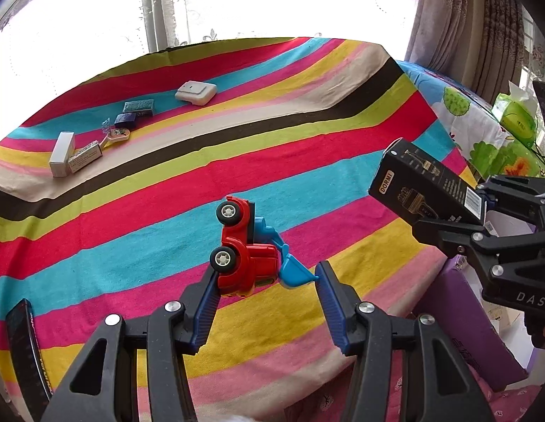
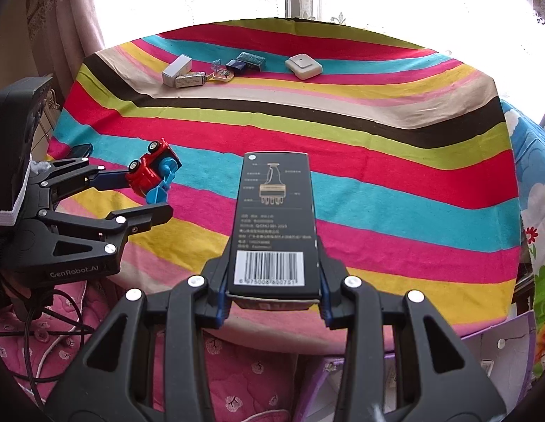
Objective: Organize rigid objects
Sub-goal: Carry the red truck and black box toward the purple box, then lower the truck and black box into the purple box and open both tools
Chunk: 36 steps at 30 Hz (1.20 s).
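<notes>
Your left gripper [image 1: 265, 277] holds the red plastic toy truck with blue scoop [image 1: 247, 246] between half-open jaws, and your right gripper [image 2: 274, 302] is clamped narrow on the tall black cardboard box [image 2: 274, 218]; both are lifted above the near edge of the striped-cloth tabletop [image 2: 378, 183]. A cluster of small boxes [image 2: 182, 72] and a white plastic case [image 2: 303, 65] already lie along the far edge. Judging by that, sorting is partway: these two remain to place.

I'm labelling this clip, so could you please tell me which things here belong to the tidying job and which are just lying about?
Part of the job:
- toy truck, in left gripper
- black box, in right gripper
- small boxes at the far edge
- white device

Lying about:
- striped cloth
- curtains
- tissue pack
</notes>
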Motion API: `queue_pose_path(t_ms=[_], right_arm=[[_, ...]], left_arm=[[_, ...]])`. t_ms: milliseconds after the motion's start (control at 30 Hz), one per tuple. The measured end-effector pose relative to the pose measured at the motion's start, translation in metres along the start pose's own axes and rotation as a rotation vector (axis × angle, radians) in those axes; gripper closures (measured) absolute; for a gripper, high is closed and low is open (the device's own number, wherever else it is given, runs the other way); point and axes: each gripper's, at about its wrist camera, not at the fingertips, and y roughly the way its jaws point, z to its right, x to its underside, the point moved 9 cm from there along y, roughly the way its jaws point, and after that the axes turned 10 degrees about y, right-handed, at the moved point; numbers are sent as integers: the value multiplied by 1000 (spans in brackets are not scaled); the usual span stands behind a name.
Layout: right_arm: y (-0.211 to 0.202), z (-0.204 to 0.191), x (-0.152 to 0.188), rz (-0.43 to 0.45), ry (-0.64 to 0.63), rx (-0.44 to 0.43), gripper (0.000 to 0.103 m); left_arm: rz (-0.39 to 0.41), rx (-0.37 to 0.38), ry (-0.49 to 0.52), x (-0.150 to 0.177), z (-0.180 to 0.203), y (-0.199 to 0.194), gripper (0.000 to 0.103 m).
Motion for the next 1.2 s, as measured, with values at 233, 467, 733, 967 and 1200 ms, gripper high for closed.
queue_pose_path(t_ms=[233, 467, 733, 967, 1200], right_arm=[[-31, 30, 16, 17, 35, 58, 60], [-58, 65, 38, 22, 93, 115, 60], [-82, 116, 67, 16, 204, 197, 60], [-103, 173, 98, -23, 307, 322, 60], [-122, 228, 121, -64, 440, 480, 30]], left_arm=[[17, 61, 133, -24, 56, -1, 49], [14, 139, 254, -39, 114, -1, 49], [-11, 243, 378, -45, 181, 2, 49], [-22, 370, 503, -40, 240, 1, 49], [56, 401, 524, -43, 244, -1, 35]])
